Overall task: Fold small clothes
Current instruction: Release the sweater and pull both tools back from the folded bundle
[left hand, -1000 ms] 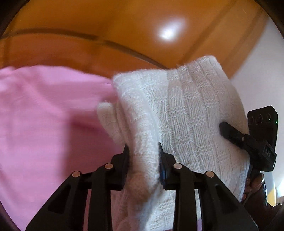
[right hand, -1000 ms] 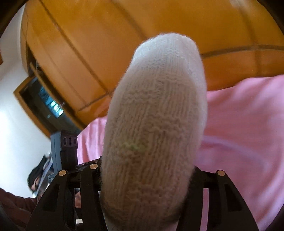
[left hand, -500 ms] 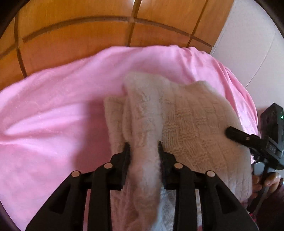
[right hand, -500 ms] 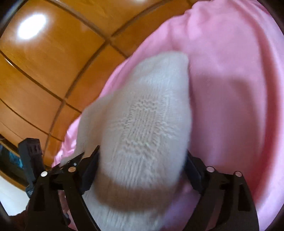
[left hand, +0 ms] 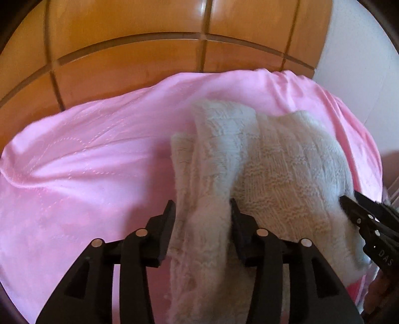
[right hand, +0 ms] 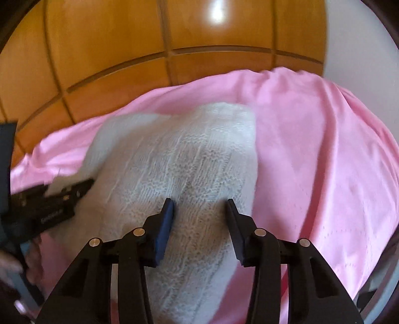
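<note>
Pink bedspread (left hand: 82, 174) now beneath lowered white knit (left hand: 286, 174) — both hand-held grippers (left hand: 202, 206) (right hand: 198, 205) still clamping it

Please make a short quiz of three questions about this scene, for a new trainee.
1. True or false: the white knitted garment lies over a pink cloth.
2. What grips the garment? A) left gripper only B) both, with the right gripper C) neither
3. Fill in: behind the cloth stands a panelled ___ surface.

Key: 1 true; 2 B; 3 wooden.
</note>
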`<control>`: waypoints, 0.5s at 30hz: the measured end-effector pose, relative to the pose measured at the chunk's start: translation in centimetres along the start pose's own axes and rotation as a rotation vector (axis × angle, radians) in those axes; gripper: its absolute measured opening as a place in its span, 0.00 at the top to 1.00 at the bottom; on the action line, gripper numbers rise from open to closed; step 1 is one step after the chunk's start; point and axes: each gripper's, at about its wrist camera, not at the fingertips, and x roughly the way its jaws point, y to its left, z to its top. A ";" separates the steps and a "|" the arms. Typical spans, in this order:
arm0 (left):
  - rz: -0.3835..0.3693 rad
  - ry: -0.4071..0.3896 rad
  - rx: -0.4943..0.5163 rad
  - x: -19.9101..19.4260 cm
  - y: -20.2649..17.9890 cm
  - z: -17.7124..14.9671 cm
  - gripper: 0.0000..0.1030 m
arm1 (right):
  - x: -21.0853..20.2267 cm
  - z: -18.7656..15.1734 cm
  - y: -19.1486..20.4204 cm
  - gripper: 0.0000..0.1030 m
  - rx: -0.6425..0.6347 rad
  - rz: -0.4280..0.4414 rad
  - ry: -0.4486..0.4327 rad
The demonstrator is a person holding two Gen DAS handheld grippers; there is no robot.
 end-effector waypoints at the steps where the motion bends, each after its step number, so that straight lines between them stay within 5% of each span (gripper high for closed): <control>1: 0.009 -0.005 -0.010 -0.6 0.2 0.0 0.50 | -0.5 0.3 0.0 0.58 0.016 -0.010 -0.003; 3: 0.013 -0.022 -0.003 -1.7 0.3 0.0 0.49 | -1.5 0.6 0.0 0.58 0.025 -0.029 -0.006; 6: 0.047 -0.078 -0.001 -4.0 0.6 -0.1 0.46 | -3.3 0.4 0.4 0.38 0.040 -0.043 -0.040; 9: 0.069 -0.131 -0.014 -6.6 0.9 -0.3 0.41 | -4.9 -0.2 1.3 0.38 0.048 -0.074 -0.073; 15: 0.109 -0.202 -0.040 -10.6 1.5 -1.2 0.31 | -6.9 -0.9 3.0 0.21 0.086 -0.150 -0.112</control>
